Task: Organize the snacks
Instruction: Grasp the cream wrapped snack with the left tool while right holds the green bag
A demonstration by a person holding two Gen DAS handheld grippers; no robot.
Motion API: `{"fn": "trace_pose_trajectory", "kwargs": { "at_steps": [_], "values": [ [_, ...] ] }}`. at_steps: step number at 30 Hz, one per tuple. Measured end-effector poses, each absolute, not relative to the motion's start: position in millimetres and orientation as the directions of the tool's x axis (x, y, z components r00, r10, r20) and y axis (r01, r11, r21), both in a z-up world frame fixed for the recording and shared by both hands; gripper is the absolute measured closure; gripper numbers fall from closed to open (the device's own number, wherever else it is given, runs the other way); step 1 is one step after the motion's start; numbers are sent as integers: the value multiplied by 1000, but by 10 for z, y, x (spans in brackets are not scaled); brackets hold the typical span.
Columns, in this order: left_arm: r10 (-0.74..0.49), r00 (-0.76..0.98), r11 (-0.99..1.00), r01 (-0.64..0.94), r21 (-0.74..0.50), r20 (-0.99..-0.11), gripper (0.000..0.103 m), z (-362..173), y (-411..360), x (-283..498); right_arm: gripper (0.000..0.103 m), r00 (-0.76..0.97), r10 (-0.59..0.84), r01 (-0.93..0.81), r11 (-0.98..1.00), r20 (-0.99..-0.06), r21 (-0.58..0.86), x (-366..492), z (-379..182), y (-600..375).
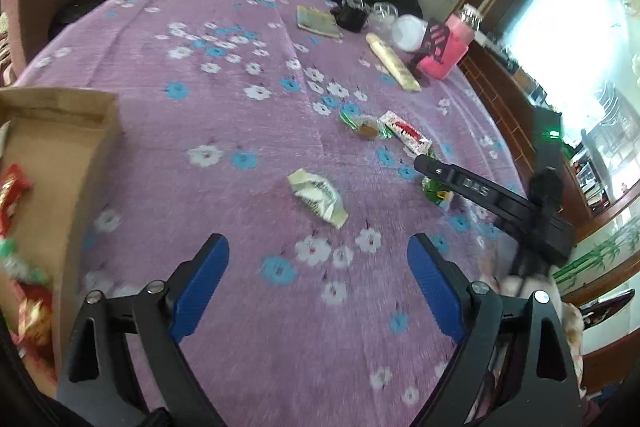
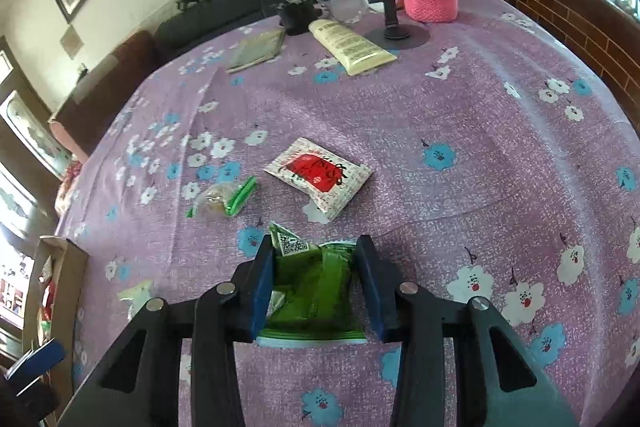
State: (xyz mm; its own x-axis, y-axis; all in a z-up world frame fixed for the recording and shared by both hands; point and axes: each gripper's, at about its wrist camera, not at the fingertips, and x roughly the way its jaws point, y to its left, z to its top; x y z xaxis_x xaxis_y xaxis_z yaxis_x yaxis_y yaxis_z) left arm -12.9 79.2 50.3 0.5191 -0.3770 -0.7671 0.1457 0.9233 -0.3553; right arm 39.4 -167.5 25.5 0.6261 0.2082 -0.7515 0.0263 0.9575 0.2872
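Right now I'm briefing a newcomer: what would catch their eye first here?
The green snack packet sits between the right gripper's blue fingers. Beyond it on the purple floral cloth lies a red-and-white packet; a cardboard box holding snacks stands at the left.

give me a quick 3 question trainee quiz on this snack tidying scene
1. True or false: the left gripper holds a snack.
2. Which packet sits between the jaws of the right gripper? A) green packet B) red and white packet C) pale crumpled packet
3. Fill in: snacks already gathered lie in the cardboard ____.

Key:
1. False. Its jaws stand wide open over the purple cloth, nothing between them.
2. A. The green packet is between the jaws; the red and white packet and pale crumpled packet lie loose on the cloth.
3. box.
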Motion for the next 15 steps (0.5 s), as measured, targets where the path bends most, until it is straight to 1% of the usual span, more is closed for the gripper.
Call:
{"fn": "trace_pose_trajectory", "kwargs": {
  "at_steps": [2,4,6,10,13,14,15],
  "values": [
    [-363,504,930,149,-335,-783,18,421,695,13,66,630,229,17,951,-742,308,389,265,-1684],
    [-346,501,938,153,-312,-793,20,369,619,121,66,634,255,10,941,-730,337,380,289,-1709],
    [-326,501,945,155,-288,-802,20,314,546,230,68,642,270,7,934,-718,357,369,317,-1731],
    [-288,487,958,150,-246,-825,20,169,426,420,68,654,296,-2,921,-696,390,355,360,-1761],
    [-274,503,962,157,-225,-820,20,169,361,465,68,646,320,-14,913,-693,409,365,355,-1757],
    [-270,510,963,160,-218,-817,20,169,341,467,68,644,325,-16,911,-693,413,370,354,-1755],
    [-273,511,962,166,-218,-815,23,166,330,466,68,643,329,-17,909,-692,417,366,356,-1754]
  ]
}}
